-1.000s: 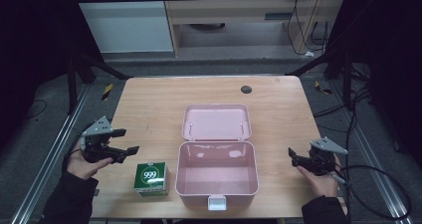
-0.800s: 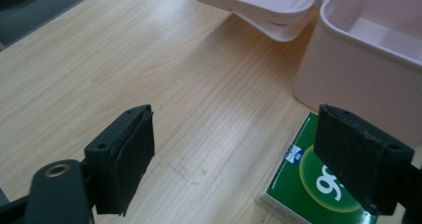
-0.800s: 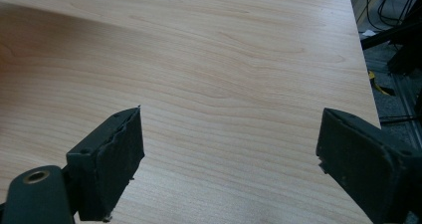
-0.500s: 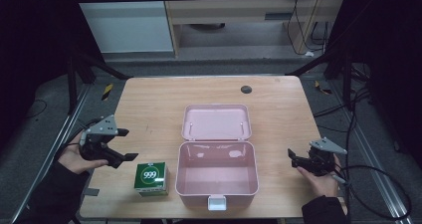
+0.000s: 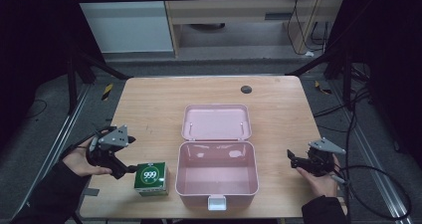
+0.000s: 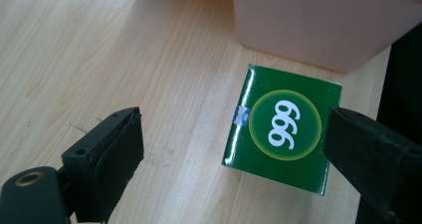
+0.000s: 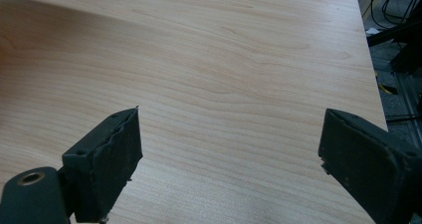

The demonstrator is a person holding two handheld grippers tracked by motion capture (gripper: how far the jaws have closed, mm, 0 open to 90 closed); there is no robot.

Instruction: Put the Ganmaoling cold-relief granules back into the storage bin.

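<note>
A green carton with a white "999" in a round mark (image 5: 151, 178) (image 6: 283, 134) lies on the wooden table (image 5: 149, 109), just left of an open pink case (image 5: 219, 196). The case's lid (image 5: 216, 122) is folded back flat. My left gripper (image 5: 127, 157) (image 6: 234, 159) hovers over the carton's left side, pointing down at it. Its jaws have just been opening; the carton lies between them close to the right jaw, and the pads do not press on it. My right gripper (image 5: 293, 159) (image 7: 229, 159) rests open at the table's right edge over bare wood.
The pink case's tub holds nothing that I can see. A small dark round fitting (image 5: 246, 89) sits in the table top at the back. Cables (image 5: 378, 174) run over the floor on the right, beyond the table edge.
My left gripper has swung from pointing level to the right to pointing down at the carton, and its jaws stand wider. The right gripper has kept still.
</note>
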